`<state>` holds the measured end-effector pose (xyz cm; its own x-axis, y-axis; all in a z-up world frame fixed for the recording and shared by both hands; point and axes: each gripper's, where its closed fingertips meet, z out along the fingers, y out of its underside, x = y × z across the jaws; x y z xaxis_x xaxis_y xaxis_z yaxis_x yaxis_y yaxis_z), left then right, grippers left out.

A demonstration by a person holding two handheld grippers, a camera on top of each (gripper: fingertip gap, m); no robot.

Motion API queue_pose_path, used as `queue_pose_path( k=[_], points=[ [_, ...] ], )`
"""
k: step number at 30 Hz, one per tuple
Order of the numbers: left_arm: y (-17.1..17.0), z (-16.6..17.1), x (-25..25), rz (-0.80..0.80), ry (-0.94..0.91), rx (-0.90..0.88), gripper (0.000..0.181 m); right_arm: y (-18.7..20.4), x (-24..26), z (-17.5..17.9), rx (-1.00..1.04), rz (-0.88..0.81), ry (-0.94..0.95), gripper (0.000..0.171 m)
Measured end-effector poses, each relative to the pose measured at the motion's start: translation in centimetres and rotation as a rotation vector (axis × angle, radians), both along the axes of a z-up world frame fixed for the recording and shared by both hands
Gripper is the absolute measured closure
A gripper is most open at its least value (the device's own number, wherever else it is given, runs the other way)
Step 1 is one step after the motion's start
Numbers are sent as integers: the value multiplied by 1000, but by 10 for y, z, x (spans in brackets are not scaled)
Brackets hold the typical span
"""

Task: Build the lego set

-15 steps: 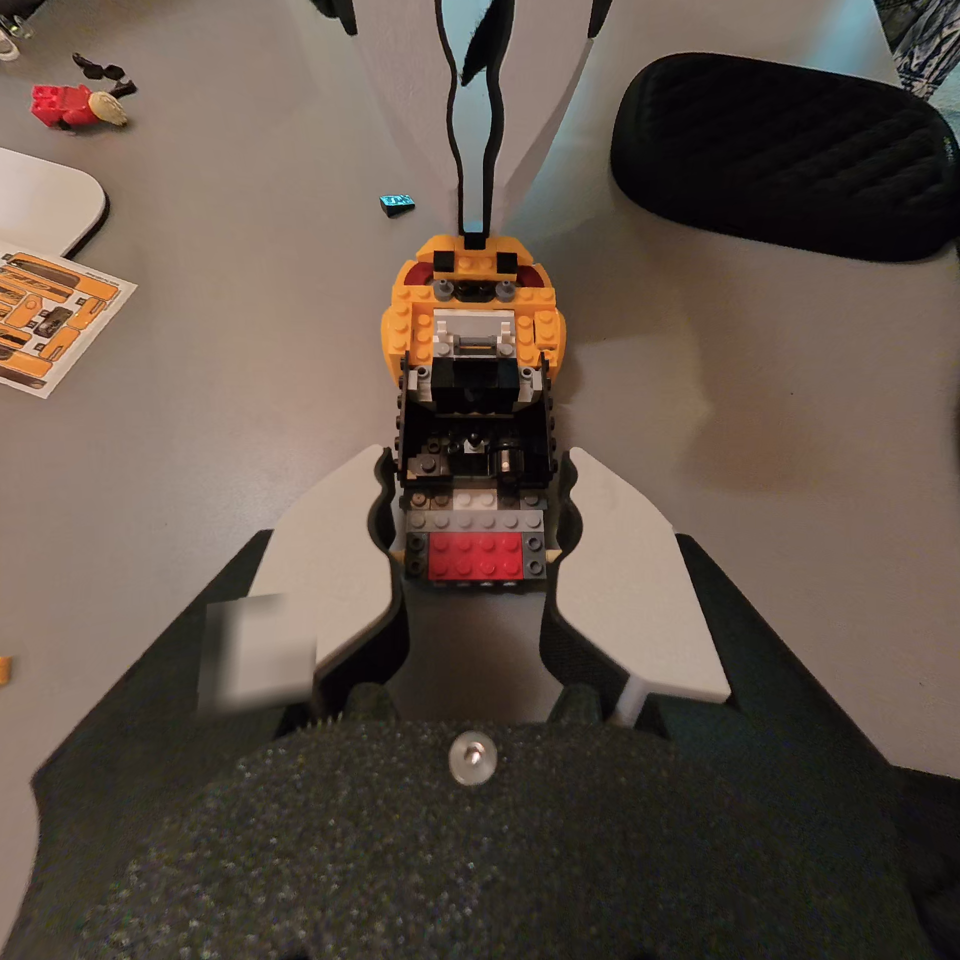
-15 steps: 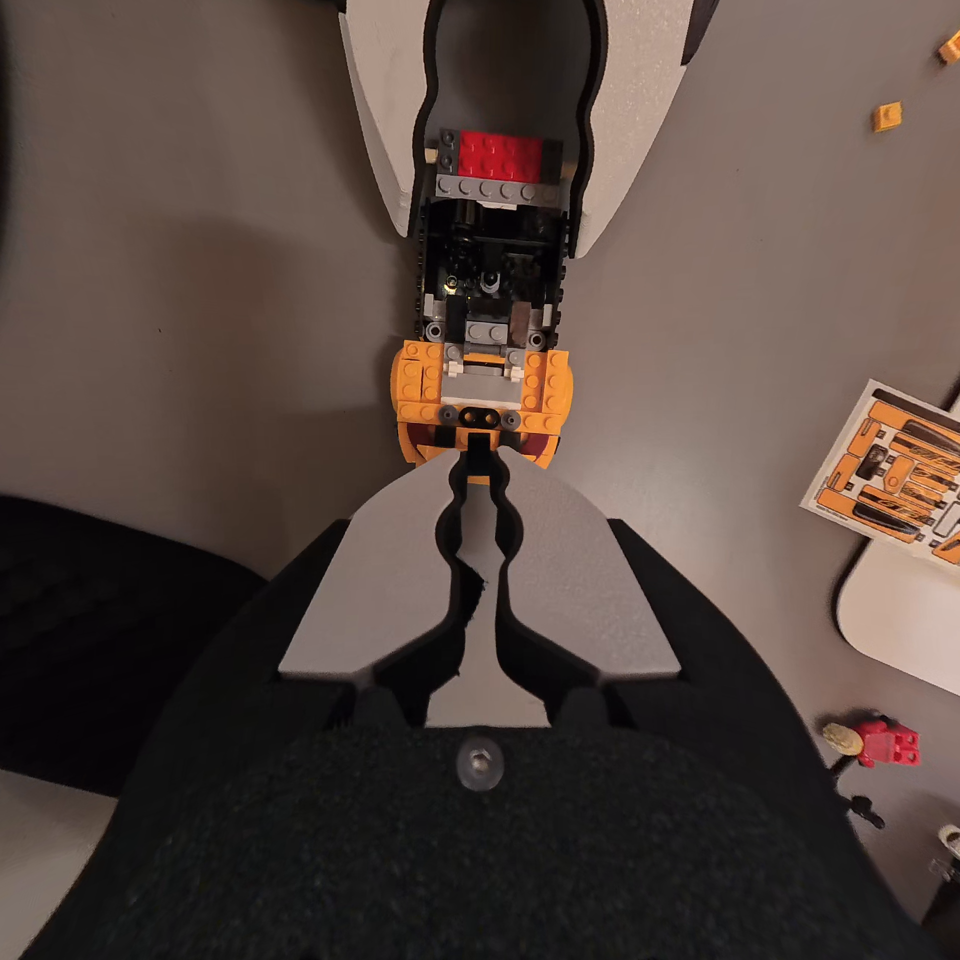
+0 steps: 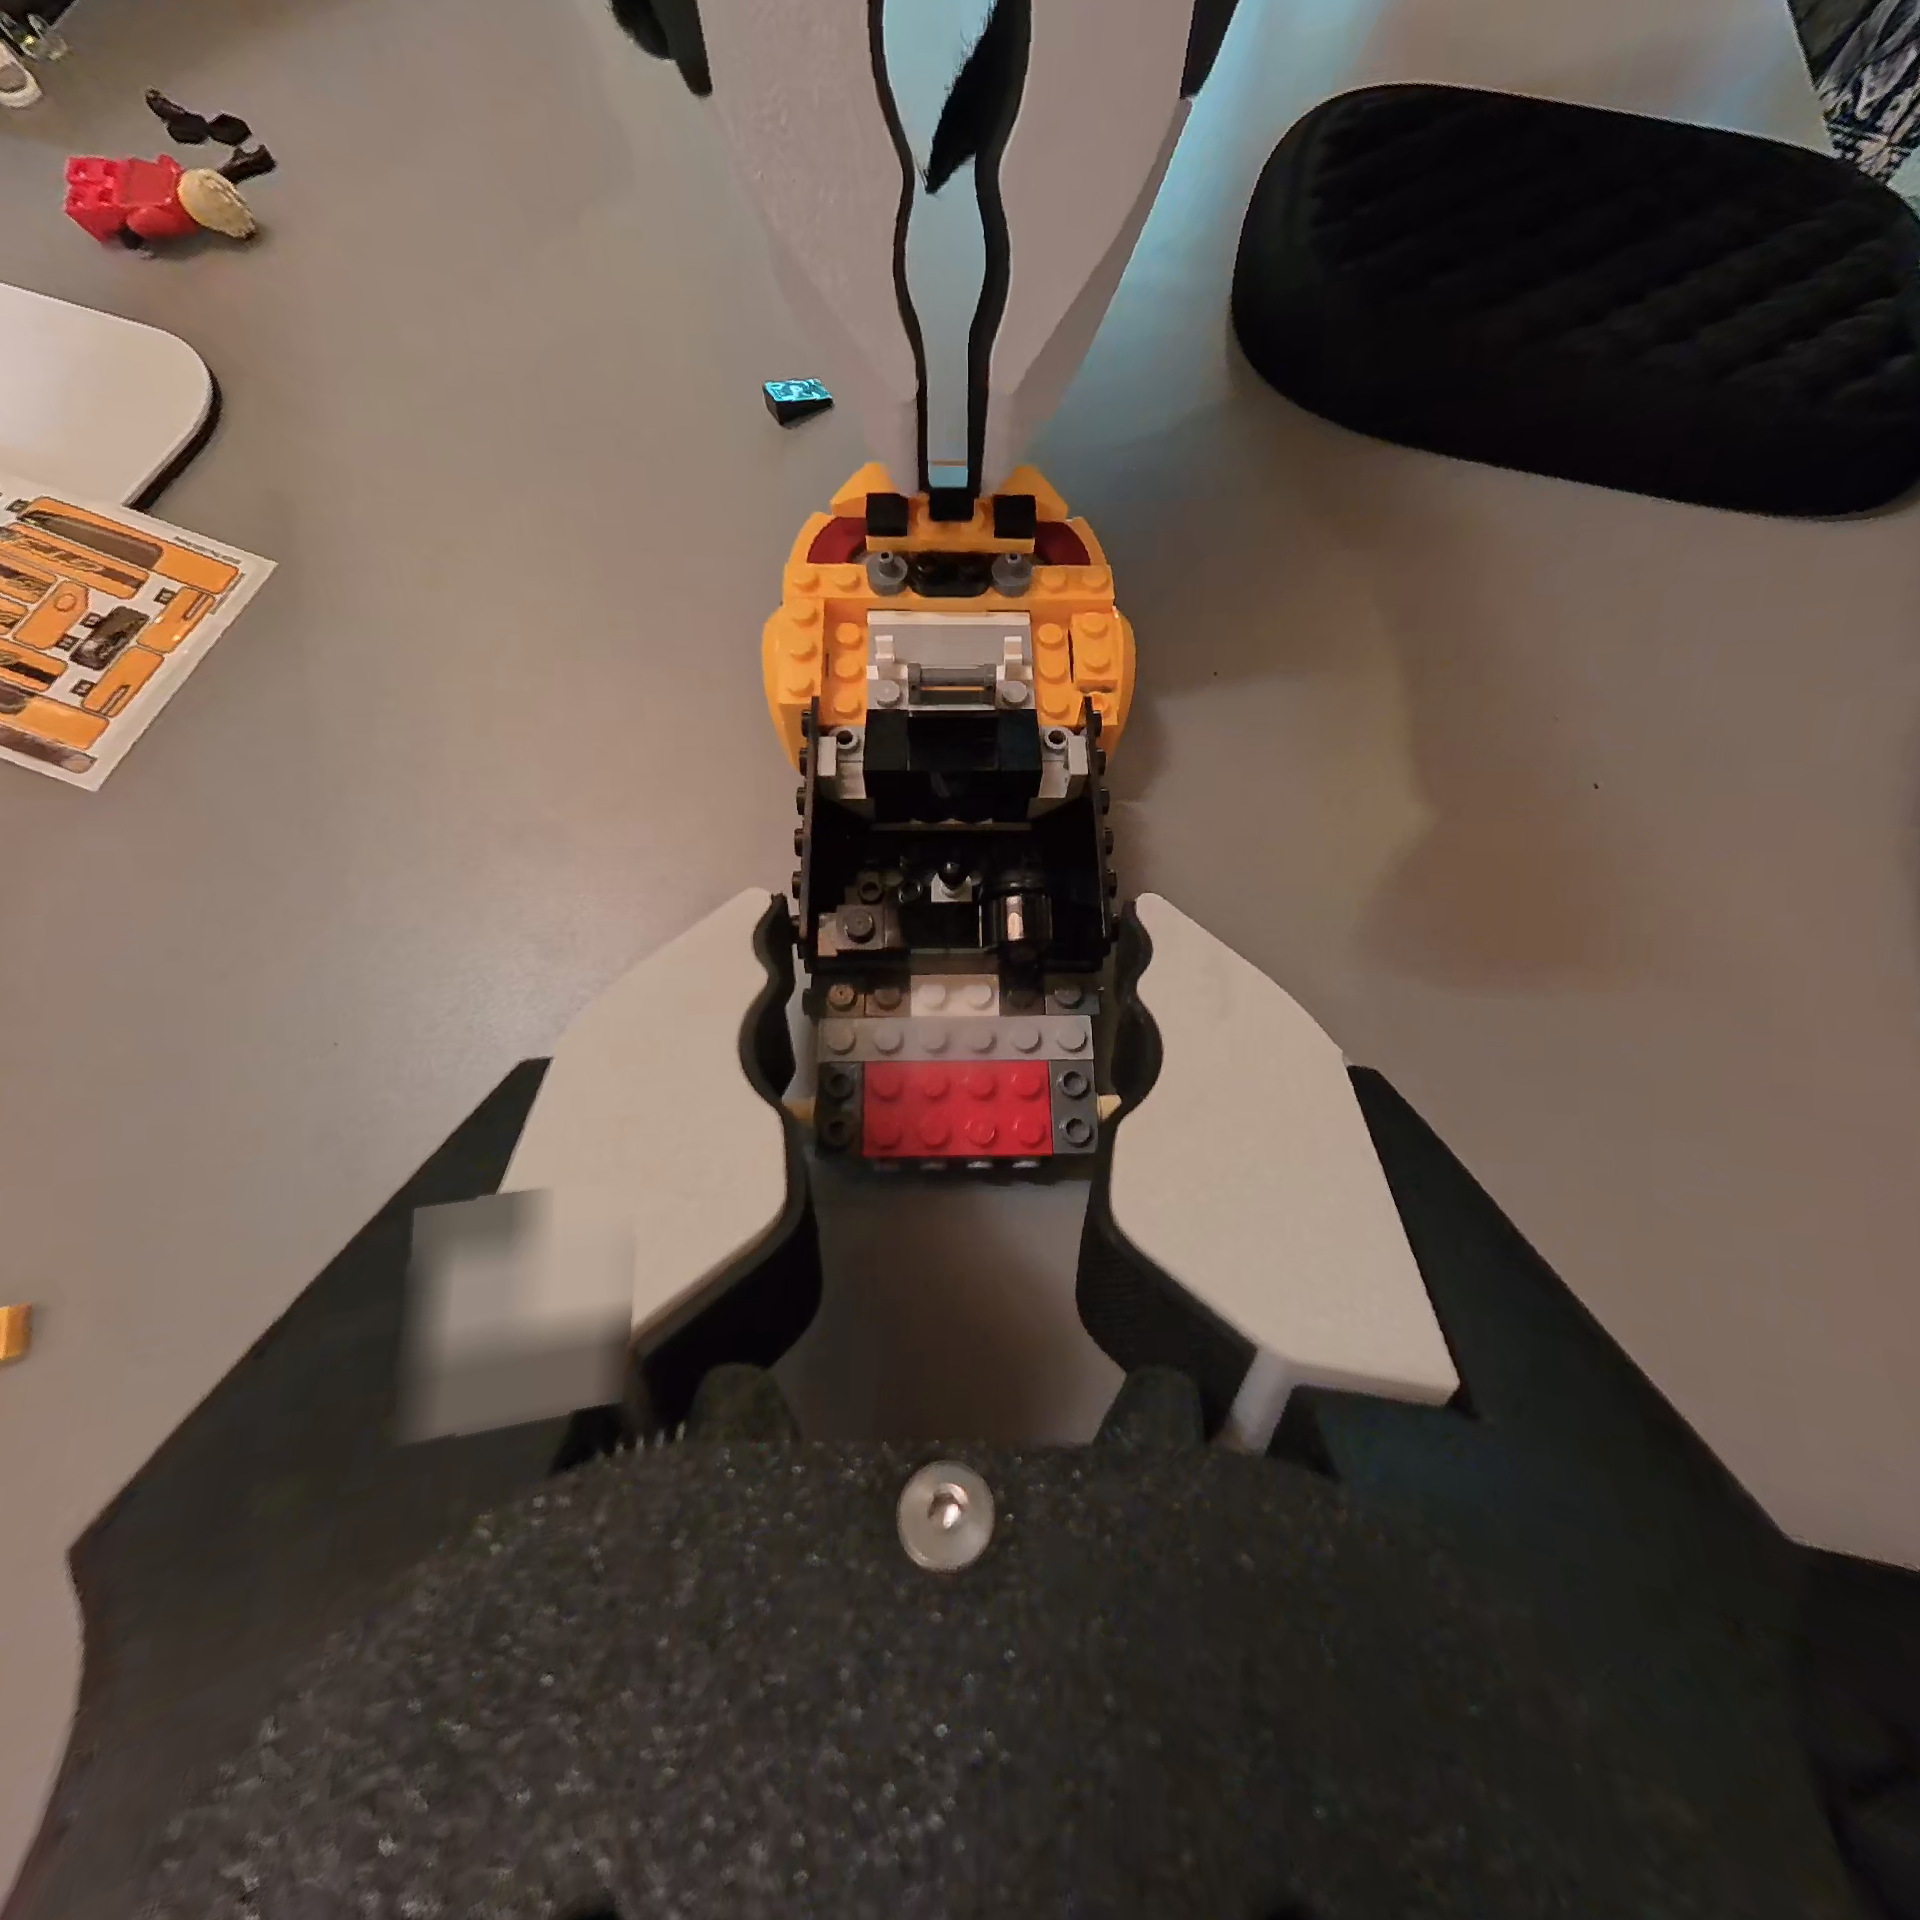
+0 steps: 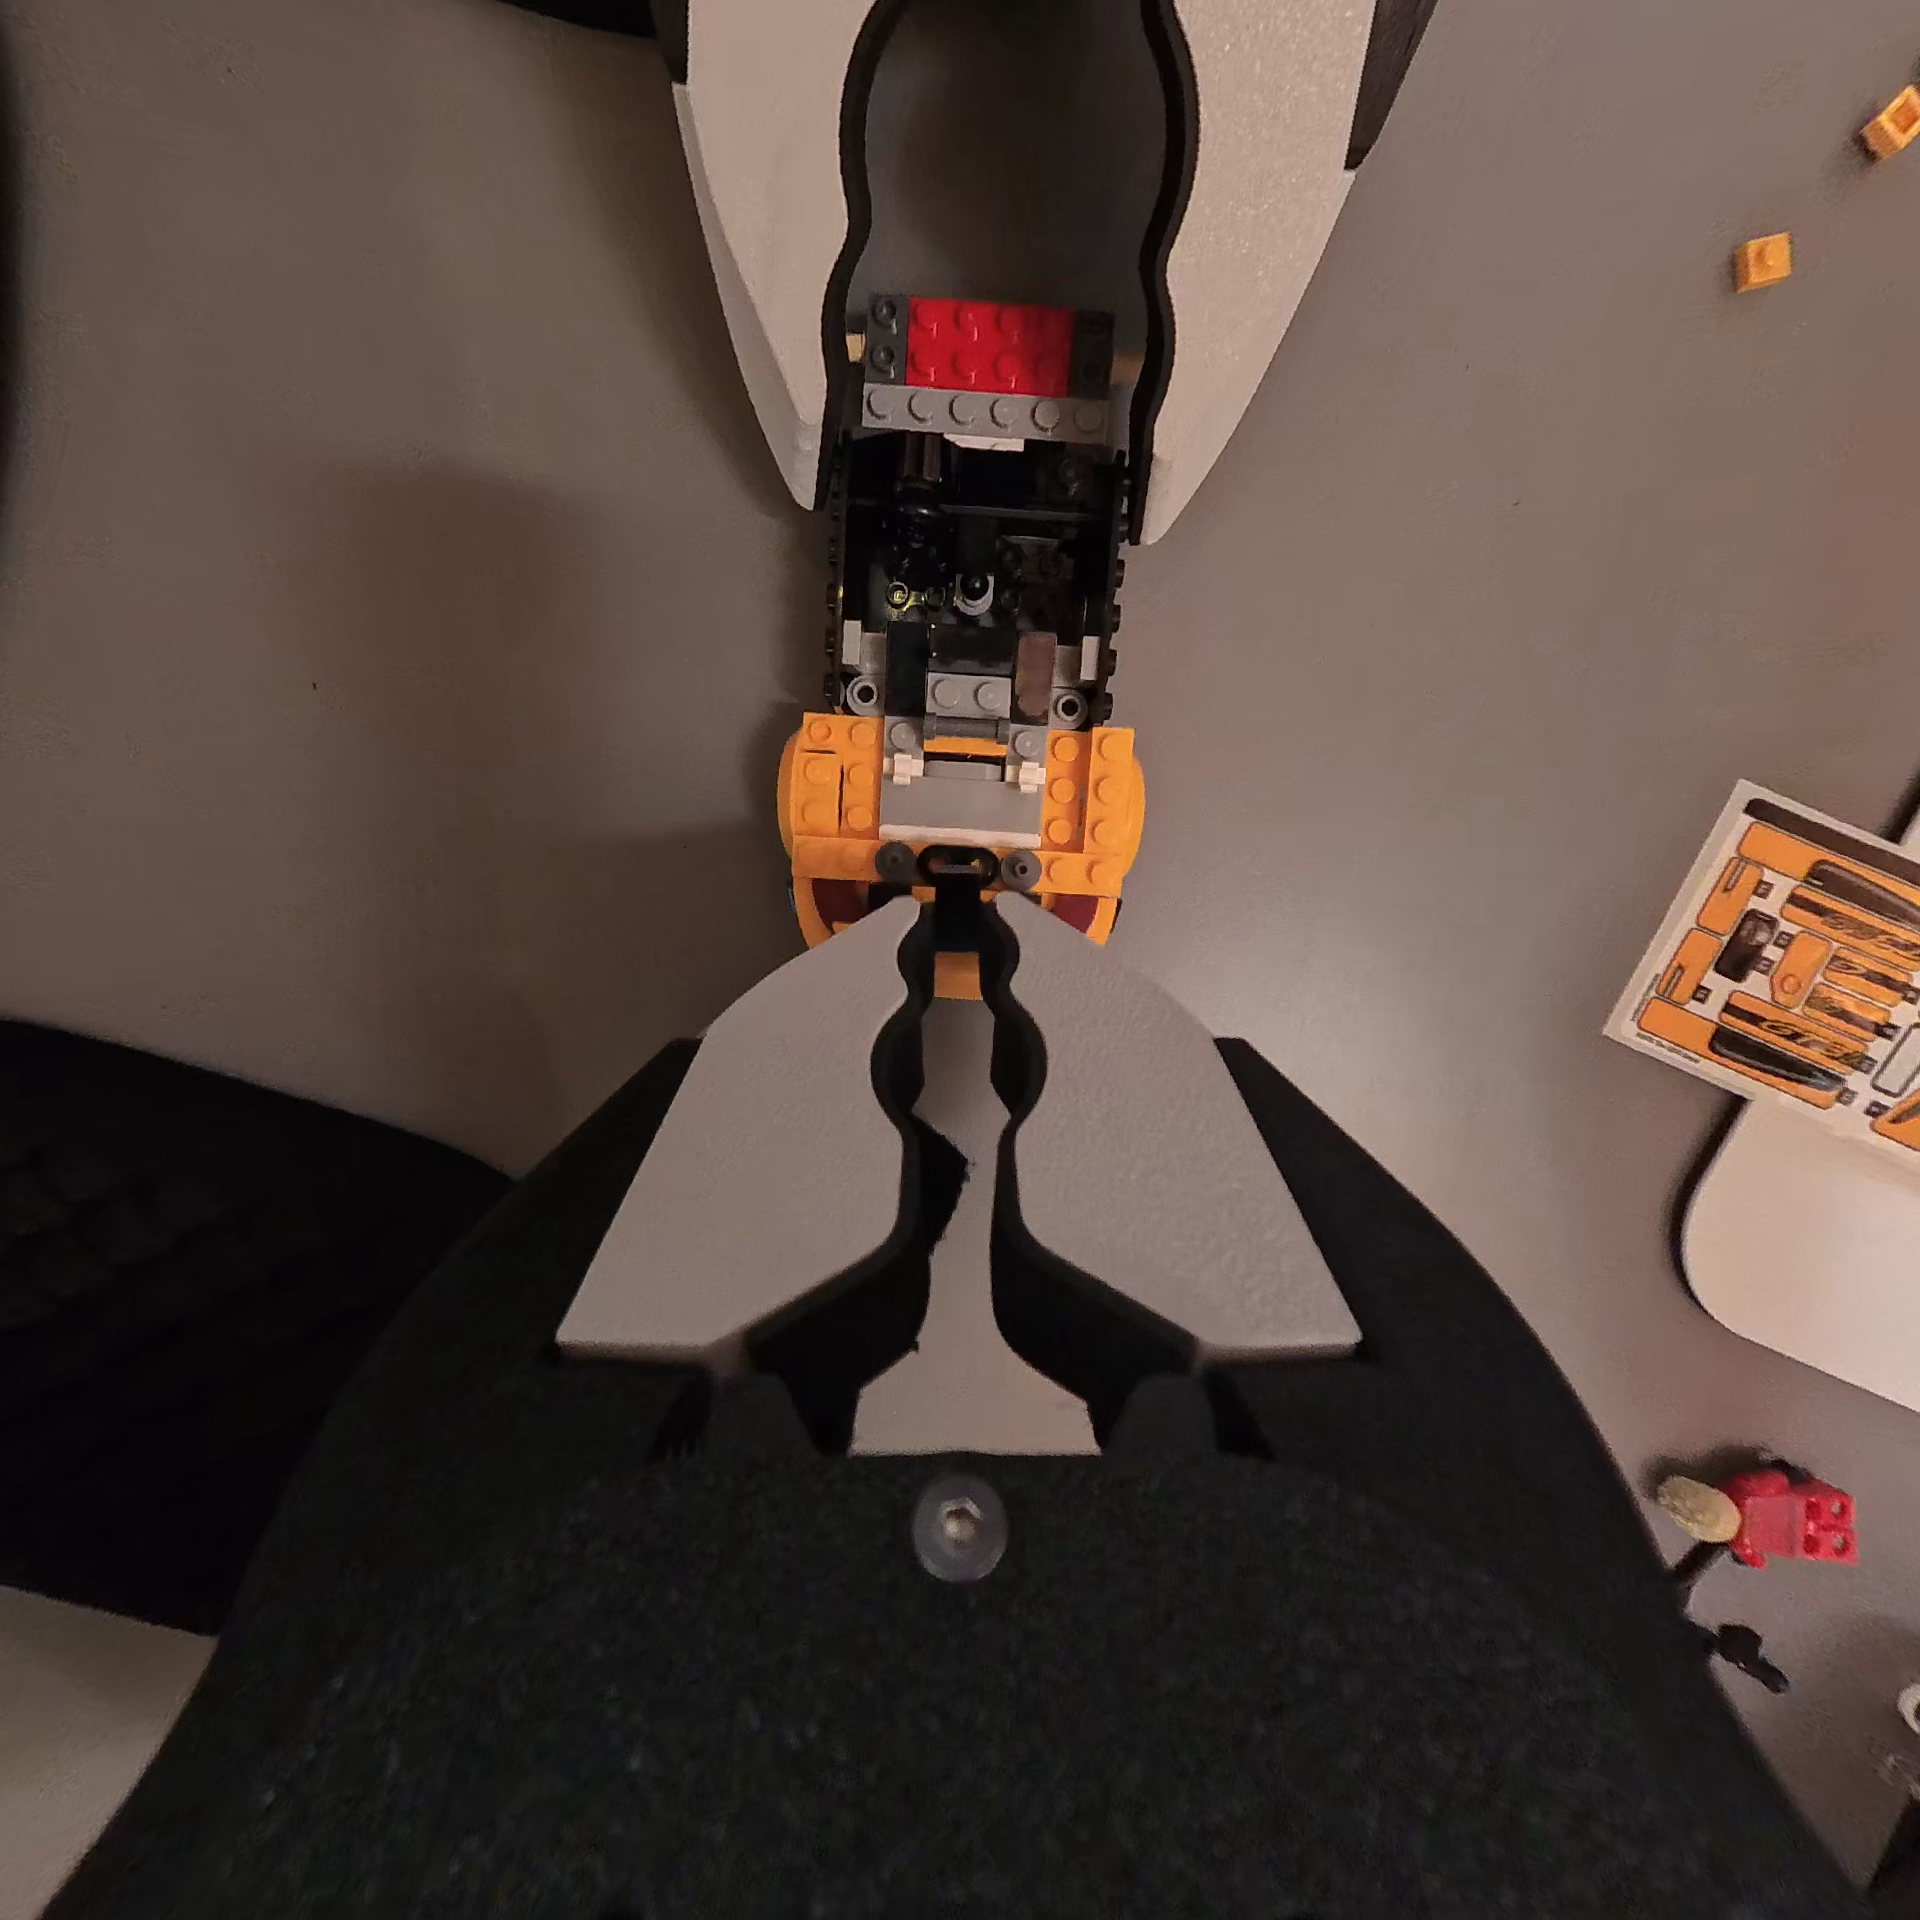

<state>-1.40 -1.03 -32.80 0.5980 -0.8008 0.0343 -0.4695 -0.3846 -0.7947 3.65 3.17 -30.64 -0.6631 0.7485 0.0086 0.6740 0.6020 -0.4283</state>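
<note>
Not much has shifted in the last half second: the left gripper (image 3: 951, 1023) still clamps the red-and-grey rear of the half-built orange car (image 3: 951, 790), which sits mid-table. The right gripper (image 4: 958, 935) stays pinched on the small black piece (image 3: 948, 506) at the nose, maybe pressed a touch deeper, hard to say. So it's likely still seating that part. Grey table (image 3: 468, 883), sticker sheet (image 3: 94, 623), loose red bricks (image 3: 130, 192), black pad (image 3: 1569, 301).
</note>
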Motion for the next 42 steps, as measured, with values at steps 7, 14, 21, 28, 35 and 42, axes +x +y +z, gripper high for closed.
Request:
queue_pose_path(
  k=[7, 14, 21, 28, 35, 42],
  points=[
    [3, -1, 0, 36, 13, -13, 123, 2, -2, -1, 3, -10, 4, 164],
    [5, -1, -2, 68, 22, -20, 123, 4, -3, -1, 7, -19, 12, 164],
    [6, -1, -2, 73, 18, -16, 123, 8, -3, 0, 3, -35, 23, 164],
    [6, -1, -2, 60, 15, -7, 123, 9, -2, 0, -5, -46, 34, 164],
    [1, 10, 3, 9, -47, 11, 119, 12, -4, 1, 1, -54, 51, 164],
    [5, 25, 3, 29, -127, 54, 132, 14, -4, 1, -9, -56, 63, 164]
  ],
)
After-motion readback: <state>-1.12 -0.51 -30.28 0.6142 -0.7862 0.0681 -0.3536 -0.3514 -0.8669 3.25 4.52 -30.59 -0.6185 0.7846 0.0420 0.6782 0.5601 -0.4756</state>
